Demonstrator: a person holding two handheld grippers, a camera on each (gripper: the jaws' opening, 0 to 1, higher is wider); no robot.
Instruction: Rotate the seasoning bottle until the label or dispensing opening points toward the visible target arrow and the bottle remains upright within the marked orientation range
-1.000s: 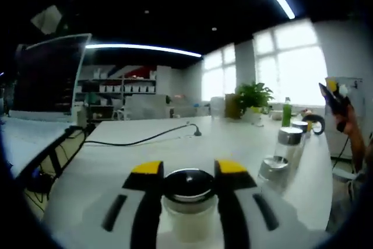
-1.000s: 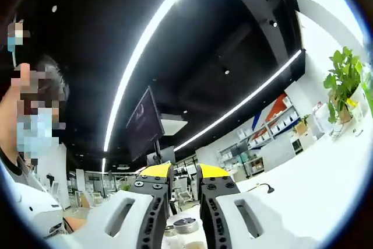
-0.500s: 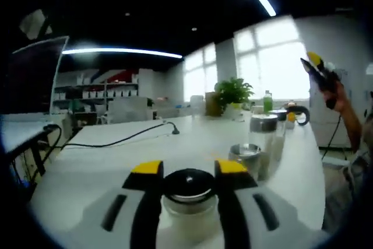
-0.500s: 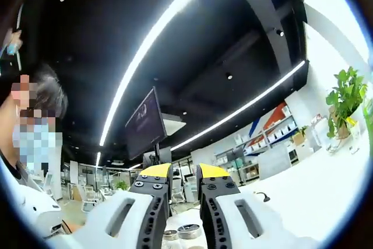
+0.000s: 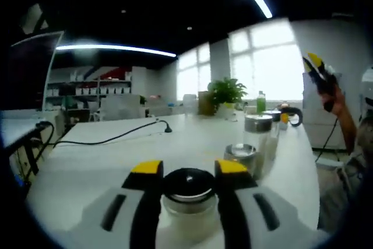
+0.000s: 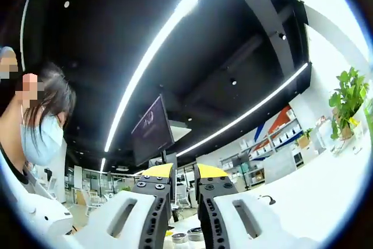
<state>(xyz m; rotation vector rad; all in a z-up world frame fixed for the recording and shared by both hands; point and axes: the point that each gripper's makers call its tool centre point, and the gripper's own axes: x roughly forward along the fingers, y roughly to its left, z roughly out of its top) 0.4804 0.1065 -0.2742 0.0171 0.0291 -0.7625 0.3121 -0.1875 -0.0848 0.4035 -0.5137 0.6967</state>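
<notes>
Left tongs [image 5: 187,173] pinch one seasoning bottle [image 5: 187,202] upright at 6 o'clock on the white worktop [image 5: 116,161]; two steel-capped jars [image 5: 252,144] stand at 3 o'clock. Right tongs [image 6: 176,174], raised ceilingward, nearly pressed together, hold nothing.

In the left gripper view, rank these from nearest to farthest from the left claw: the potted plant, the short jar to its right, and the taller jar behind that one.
1. Short jar, just right of the left claw.
2. Taller jar, behind it, right.
3. Potted plant, far across the table.
</notes>
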